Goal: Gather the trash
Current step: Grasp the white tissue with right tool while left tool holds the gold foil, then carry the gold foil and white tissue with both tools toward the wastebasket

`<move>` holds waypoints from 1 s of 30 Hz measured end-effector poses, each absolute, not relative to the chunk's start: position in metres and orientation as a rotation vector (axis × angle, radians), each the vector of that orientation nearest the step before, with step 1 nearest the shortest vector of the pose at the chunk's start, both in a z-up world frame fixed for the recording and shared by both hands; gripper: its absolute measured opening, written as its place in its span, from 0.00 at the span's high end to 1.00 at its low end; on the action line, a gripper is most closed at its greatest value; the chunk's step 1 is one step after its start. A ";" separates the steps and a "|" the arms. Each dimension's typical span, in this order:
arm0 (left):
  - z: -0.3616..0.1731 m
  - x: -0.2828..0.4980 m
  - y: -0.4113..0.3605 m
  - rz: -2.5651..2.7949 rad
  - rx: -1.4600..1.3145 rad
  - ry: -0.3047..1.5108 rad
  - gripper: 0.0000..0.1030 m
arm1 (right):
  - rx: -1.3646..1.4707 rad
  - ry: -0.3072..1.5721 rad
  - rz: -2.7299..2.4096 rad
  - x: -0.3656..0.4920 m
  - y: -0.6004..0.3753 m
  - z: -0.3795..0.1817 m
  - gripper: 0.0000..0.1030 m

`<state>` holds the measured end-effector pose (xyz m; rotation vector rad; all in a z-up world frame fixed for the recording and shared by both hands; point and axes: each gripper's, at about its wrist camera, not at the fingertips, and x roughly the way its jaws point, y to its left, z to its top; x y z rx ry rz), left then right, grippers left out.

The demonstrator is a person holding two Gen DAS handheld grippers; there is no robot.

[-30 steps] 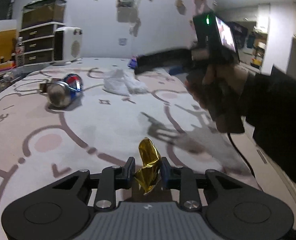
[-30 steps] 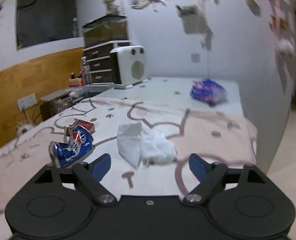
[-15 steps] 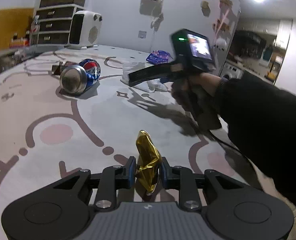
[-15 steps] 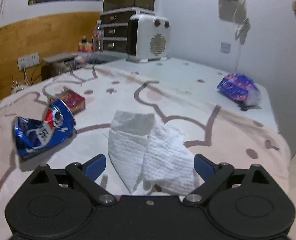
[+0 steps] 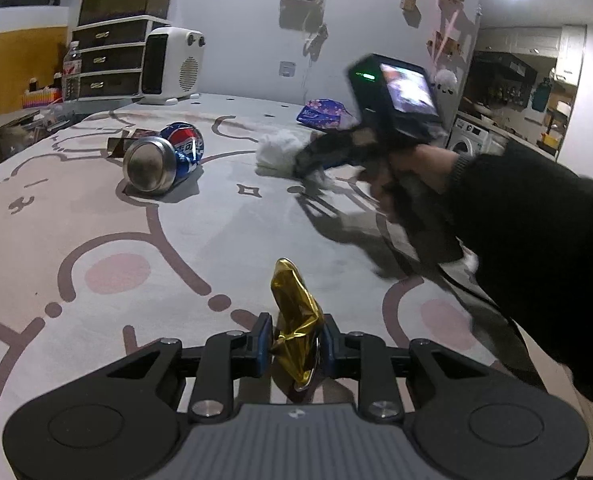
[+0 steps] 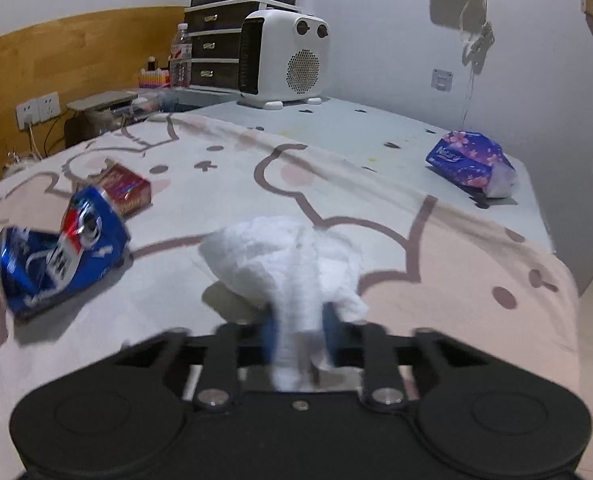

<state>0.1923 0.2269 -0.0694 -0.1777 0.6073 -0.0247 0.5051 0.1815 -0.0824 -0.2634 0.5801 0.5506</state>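
Observation:
My left gripper [image 5: 294, 338] is shut on a crumpled gold foil wrapper [image 5: 294, 320], held just above the patterned cloth. My right gripper [image 6: 298, 330] has its jaws closing on a white crumpled tissue [image 6: 284, 256]; the blue pads press its near end and the paper bunches up between them. From the left wrist view, the right gripper [image 5: 300, 164] sits at the tissue [image 5: 276, 148], held by a hand in a black sleeve. A crushed blue soda can [image 6: 56, 252] lies left of the tissue, and it shows as the can [image 5: 160, 158] end-on.
A small red box [image 6: 126, 190] lies behind the can. A purple tissue pack [image 6: 470, 166] rests at the far right near the table's edge. A white heater [image 6: 284, 58] and a dark drawer unit [image 6: 216, 46] stand at the back. Bare floor drops off right.
The right gripper moved forward over the tissue and its wide-open jaws closed on it, bunching the paper. The left gripper kept the gold wrapper and stayed nearly in place.

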 end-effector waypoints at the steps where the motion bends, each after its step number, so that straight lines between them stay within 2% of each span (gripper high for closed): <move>1: -0.069 0.191 0.228 -0.020 -0.192 0.607 0.74 | -0.268 0.582 0.561 0.498 0.177 -0.082 0.86; 9: -0.066 0.174 0.228 0.009 -0.260 0.601 0.74 | -0.258 0.623 0.605 0.438 0.143 -0.075 0.90; 30: -0.041 0.124 0.194 0.101 -0.254 0.511 0.75 | -0.045 0.627 0.668 0.269 0.040 -0.052 0.91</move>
